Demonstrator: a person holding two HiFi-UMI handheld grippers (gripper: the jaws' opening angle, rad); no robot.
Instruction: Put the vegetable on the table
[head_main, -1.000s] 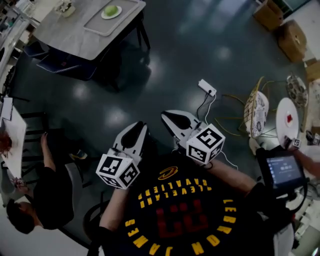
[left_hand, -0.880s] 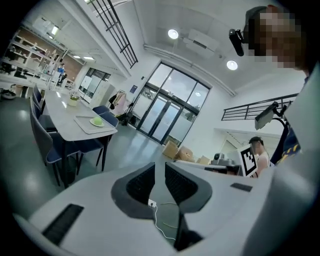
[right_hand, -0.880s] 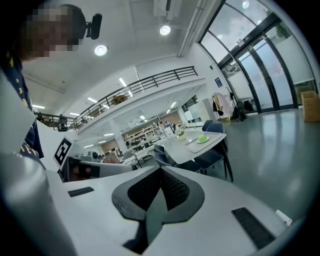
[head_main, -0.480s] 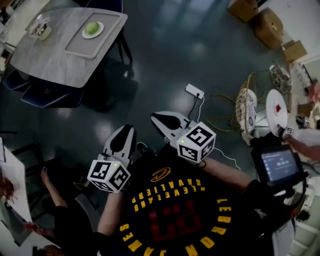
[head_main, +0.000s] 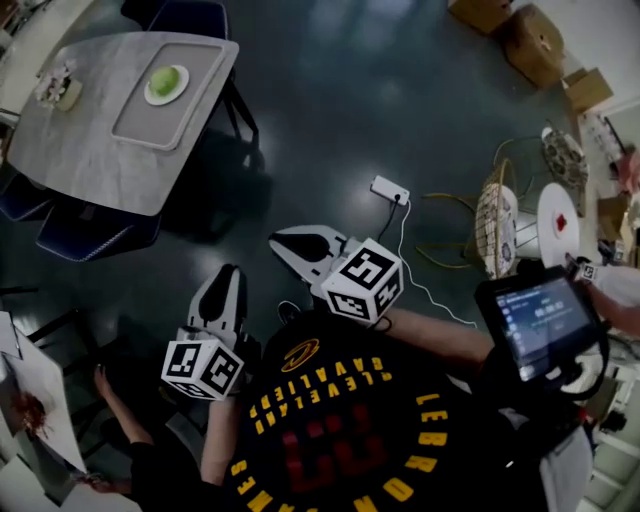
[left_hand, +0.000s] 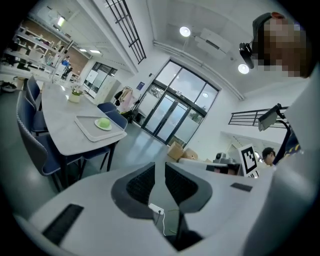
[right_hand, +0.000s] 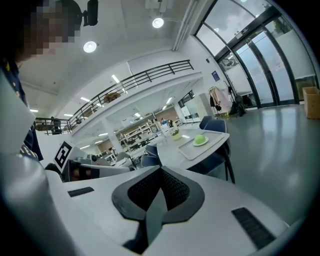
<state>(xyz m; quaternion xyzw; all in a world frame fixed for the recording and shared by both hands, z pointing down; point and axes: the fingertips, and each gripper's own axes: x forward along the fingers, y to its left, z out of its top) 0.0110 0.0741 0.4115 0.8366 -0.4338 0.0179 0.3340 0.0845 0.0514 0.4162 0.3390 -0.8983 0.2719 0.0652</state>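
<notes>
Standing well apart from the tabletop (head_main: 85, 150), the person holds both grippers low at the chest, so the step in hand looks like the approach, with no reach begun. The vegetable (head_main: 166, 80), a round pale-green thing, sits on a white plate (head_main: 150, 95) on a grey tray (head_main: 135, 125). The tray lies on the tabletop in the upper left of the head view. A small potted plant (head_main: 55, 88) stands on the same tabletop, further left and apart from the tray.

The left gripper (head_main: 228, 275) points up the frame. Its own view shows the jaws a narrow slit apart with nothing between them; only the floor and a white power strip (head_main: 389, 189) show through the gap. The right gripper (head_main: 283, 243) points toward the upper left. Its view shows the jaw tips meeting, empty, with the vegetable small and distant at centre right of that view.

Neither gripper is near the vegetable, and open dark floor lies between the person and the tabletop.

As a judgement, the next move calls for walking toward the upper left of the head view. One pair of jaws must then be spread well wider than either stands now, since the vegetable looks broader than the left slit. They would come down around the vegetable from above or the side without knocking the plate. Blue chairs (head_main: 85, 235) tucked at the near edge could hamper the reach.
</notes>
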